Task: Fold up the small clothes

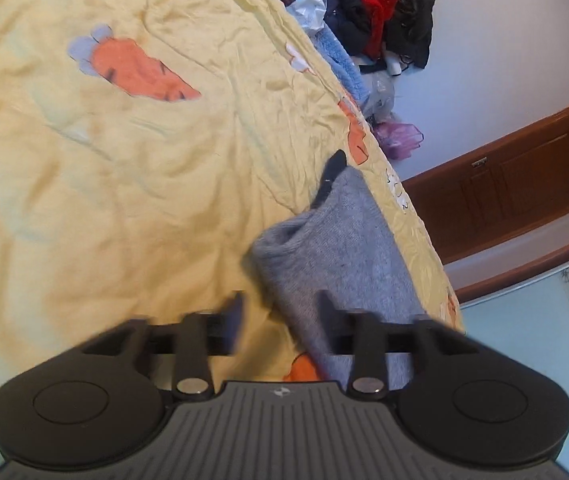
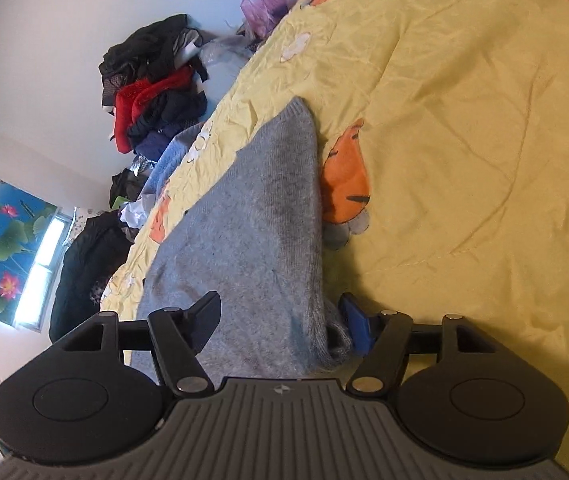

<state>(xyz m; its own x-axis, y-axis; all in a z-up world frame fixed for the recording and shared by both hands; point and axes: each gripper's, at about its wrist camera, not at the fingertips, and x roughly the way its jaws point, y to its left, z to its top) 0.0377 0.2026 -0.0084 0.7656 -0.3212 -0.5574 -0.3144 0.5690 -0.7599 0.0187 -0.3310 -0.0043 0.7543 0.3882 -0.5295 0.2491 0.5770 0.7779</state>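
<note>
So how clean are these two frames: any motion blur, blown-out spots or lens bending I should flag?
Left wrist view: the left gripper fingers are smeared by motion blur, the grey knit garment soft-edged; the wooden door bows from fisheye distortion. Right wrist view: sharper, the right gripper crisp, but the window is blown out.

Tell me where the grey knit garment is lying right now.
The grey knit garment lies on the yellow carrot-print bedspread along its edge. In the right wrist view it runs between the open right gripper fingers, beside an orange carrot print.
</note>
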